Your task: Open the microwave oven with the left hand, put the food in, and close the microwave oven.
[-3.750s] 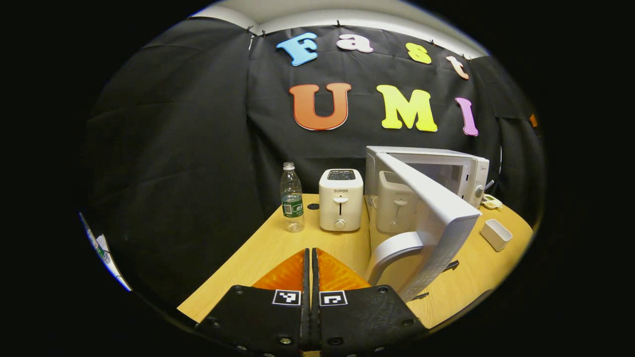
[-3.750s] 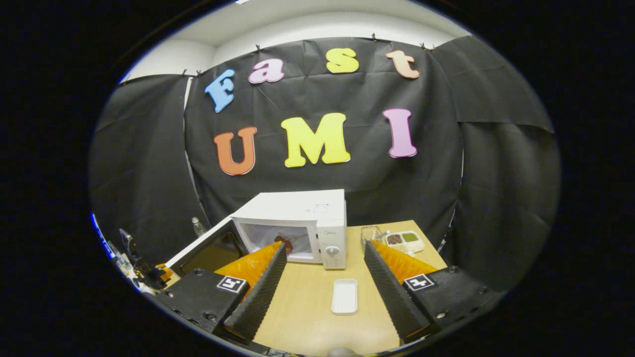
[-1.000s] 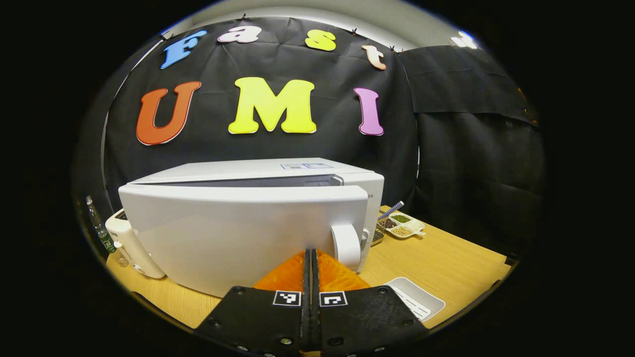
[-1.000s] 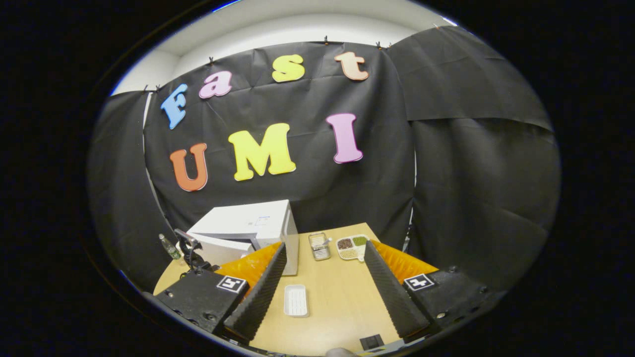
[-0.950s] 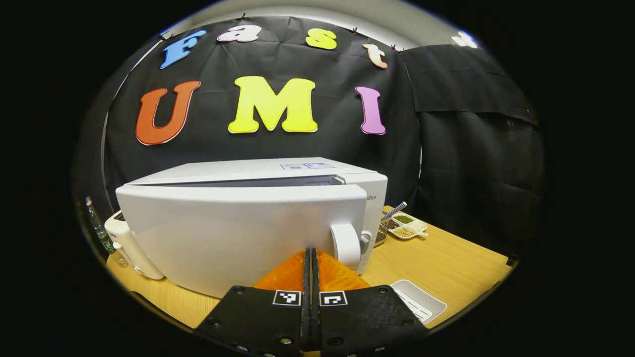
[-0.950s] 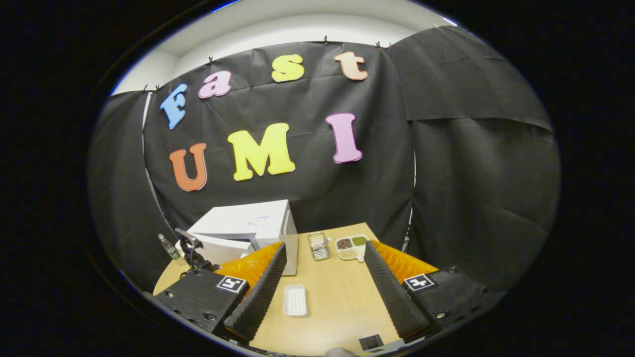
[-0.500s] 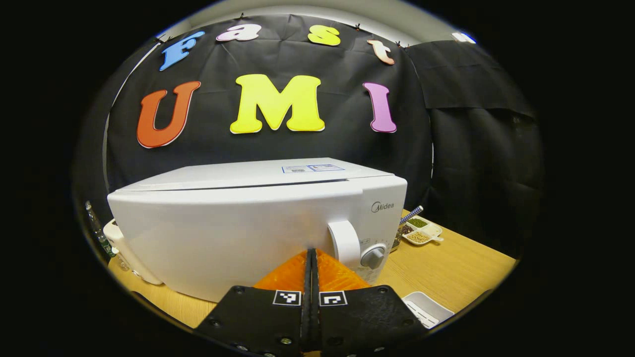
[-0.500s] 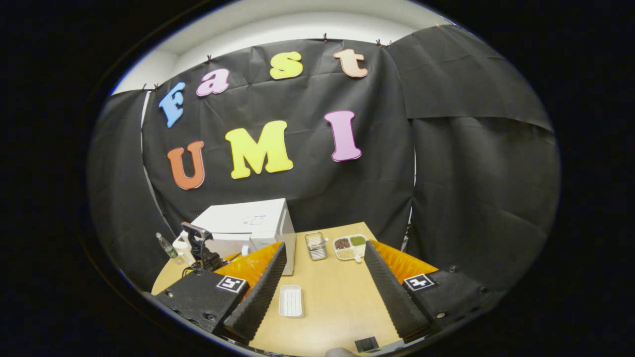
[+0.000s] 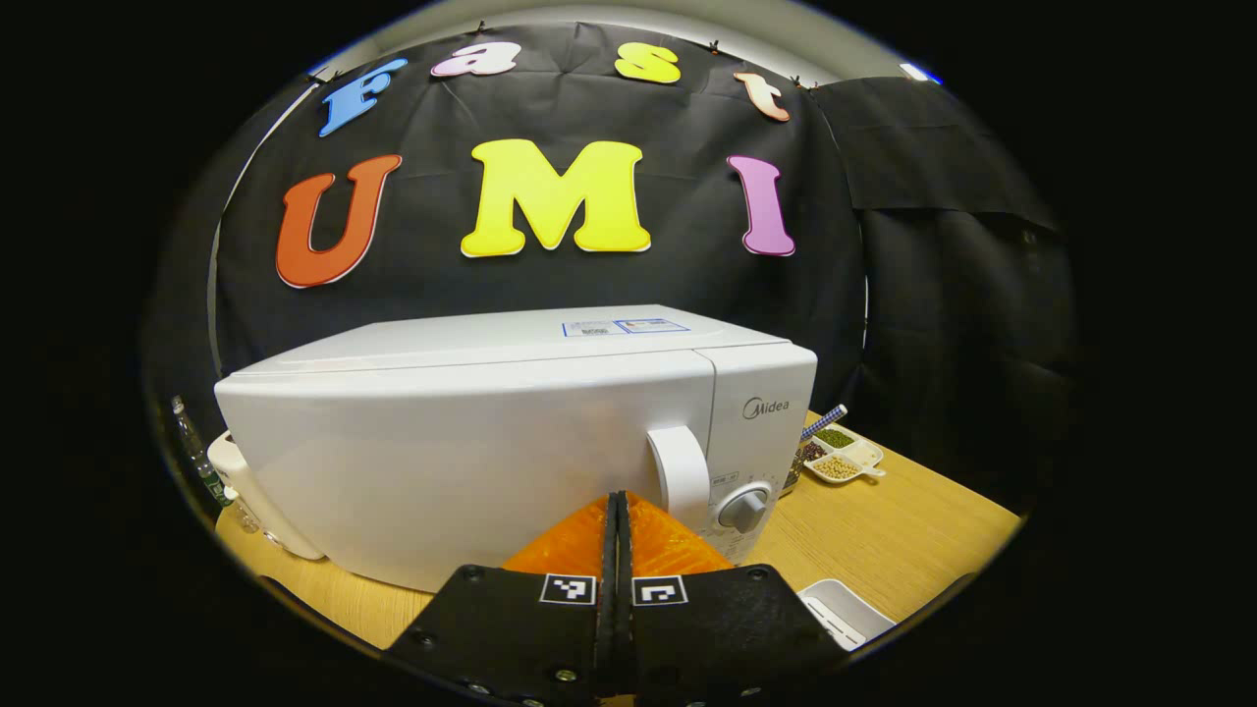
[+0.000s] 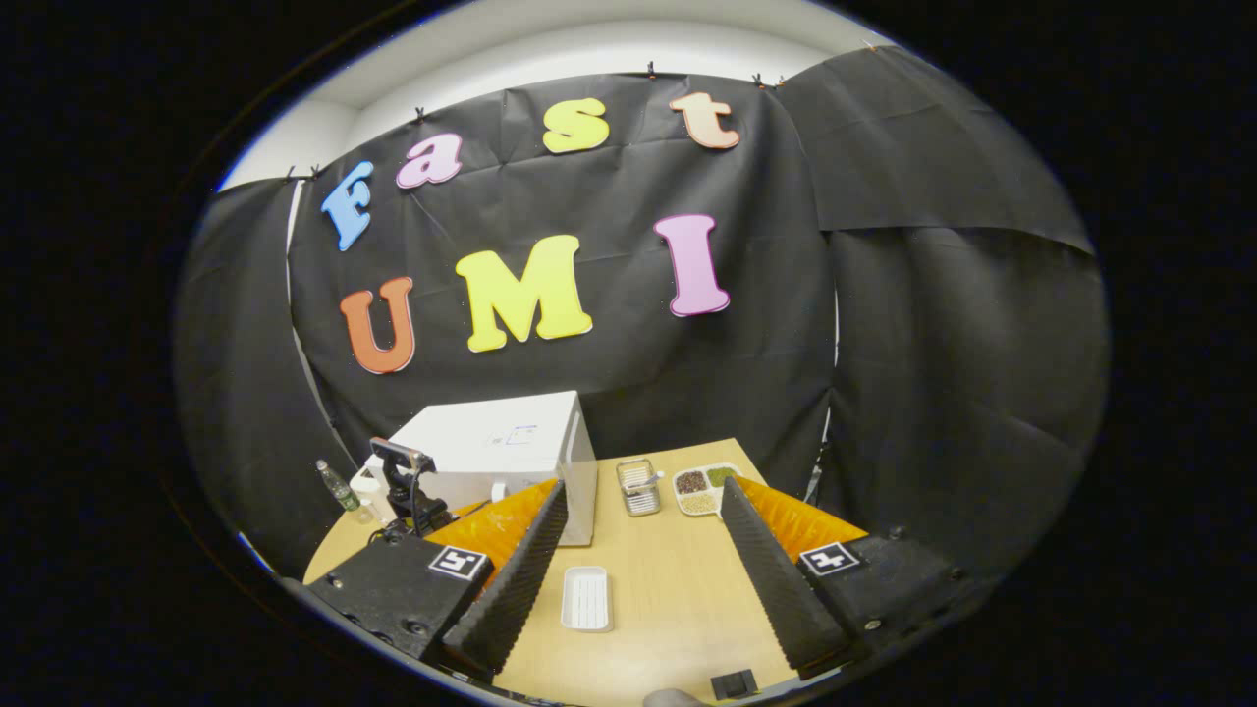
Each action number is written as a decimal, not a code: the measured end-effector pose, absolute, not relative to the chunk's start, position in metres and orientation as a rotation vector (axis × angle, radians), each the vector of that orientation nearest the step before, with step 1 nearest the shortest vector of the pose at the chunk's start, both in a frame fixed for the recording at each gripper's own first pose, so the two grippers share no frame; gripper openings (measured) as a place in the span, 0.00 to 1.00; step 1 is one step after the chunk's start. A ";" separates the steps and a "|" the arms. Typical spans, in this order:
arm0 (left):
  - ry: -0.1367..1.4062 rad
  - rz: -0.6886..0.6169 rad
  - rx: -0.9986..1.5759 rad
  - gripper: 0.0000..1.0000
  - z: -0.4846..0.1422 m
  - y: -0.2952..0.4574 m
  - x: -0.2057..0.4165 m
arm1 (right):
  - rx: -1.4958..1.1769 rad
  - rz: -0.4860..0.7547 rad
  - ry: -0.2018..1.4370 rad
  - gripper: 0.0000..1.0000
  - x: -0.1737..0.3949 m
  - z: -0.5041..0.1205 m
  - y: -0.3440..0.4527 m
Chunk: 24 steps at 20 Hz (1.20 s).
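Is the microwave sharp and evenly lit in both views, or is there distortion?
Left gripper view: microwave sharp, evenly lit, its front bowed by the fisheye. Right gripper view: microwave small, still fairly sharp; wooden table without glare.

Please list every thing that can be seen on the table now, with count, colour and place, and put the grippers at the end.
microwave oven: 1, white, back left of the table, door shut.
toaster: 1, white, left of the microwave oven, mostly hidden.
water bottle: 1, clear with a green label, at the table's far left.
small tray: 1, white, empty, in front of the microwave oven.
divided dish: 1, white, with dark, green and pale grains, at the back of the table.
clear box: 1, left of the divided dish.
table: 1, light wood.
left gripper: 1, black and orange, fingers together, at the microwave oven's door.
right gripper: 1, black and orange, fingers apart, above the table.
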<state>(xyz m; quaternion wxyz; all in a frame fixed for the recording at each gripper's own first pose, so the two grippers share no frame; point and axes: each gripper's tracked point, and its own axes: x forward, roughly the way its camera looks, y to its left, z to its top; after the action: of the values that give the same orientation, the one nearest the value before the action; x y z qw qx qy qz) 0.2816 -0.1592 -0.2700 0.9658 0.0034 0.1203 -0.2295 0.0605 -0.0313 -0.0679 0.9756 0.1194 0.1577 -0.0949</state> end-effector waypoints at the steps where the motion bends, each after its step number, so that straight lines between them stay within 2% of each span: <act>1: 0.245 -0.468 0.019 0.00 -0.271 -0.158 0.280 | 0.245 -0.187 0.325 0.90 0.062 -0.070 -0.029; 2: 0.244 -0.464 0.025 0.00 -0.271 -0.156 0.278 | 0.245 -0.184 0.329 0.90 0.061 -0.072 -0.027; 3: 0.241 -0.458 0.026 0.00 -0.269 -0.151 0.275 | 0.243 -0.181 0.324 1.00 0.060 -0.071 -0.025; 6: 0.245 -0.417 0.035 0.00 -0.265 -0.131 0.267 | 0.197 -0.180 0.311 1.00 0.059 -0.068 -0.020; 8: 0.262 -0.403 0.043 0.63 -0.264 -0.118 0.256 | 0.186 -0.169 0.300 1.00 0.061 -0.067 -0.012; 9: 0.259 -0.390 0.057 0.94 -0.259 -0.107 0.245 | 0.188 -0.160 0.295 0.91 0.062 -0.065 -0.006; 12: 0.227 -0.374 0.059 0.94 -0.231 -0.085 0.219 | 0.161 -0.145 0.280 0.91 0.064 -0.060 0.011; 13: 0.199 -0.367 0.058 0.96 -0.216 -0.076 0.207 | 0.141 -0.142 0.271 1.00 0.063 -0.057 0.018; 15: 0.149 -0.356 0.049 0.95 -0.181 -0.056 0.183 | 0.104 -0.141 0.242 1.00 0.063 -0.048 0.030; 16: 0.125 -0.355 0.038 0.95 -0.161 -0.044 0.168 | 0.089 -0.134 0.227 0.91 0.063 -0.044 0.037; 17: 0.099 -0.342 0.025 0.95 -0.147 -0.033 0.154 | 0.076 -0.124 0.211 1.00 0.062 -0.039 0.047; 18: 0.073 -0.323 0.017 0.95 -0.131 -0.019 0.142 | 0.063 -0.119 0.198 0.91 0.059 -0.036 0.053; 24: 0.021 -0.232 -0.017 0.95 -0.080 0.047 0.087 | 0.041 -0.105 0.156 0.91 0.042 -0.029 0.078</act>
<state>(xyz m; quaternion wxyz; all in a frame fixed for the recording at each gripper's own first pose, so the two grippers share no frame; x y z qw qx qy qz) 0.0874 0.0470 -0.0796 0.9932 -0.0087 0.0107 -0.1160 0.0416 0.0777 -0.0290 0.9954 0.0202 0.0778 -0.0523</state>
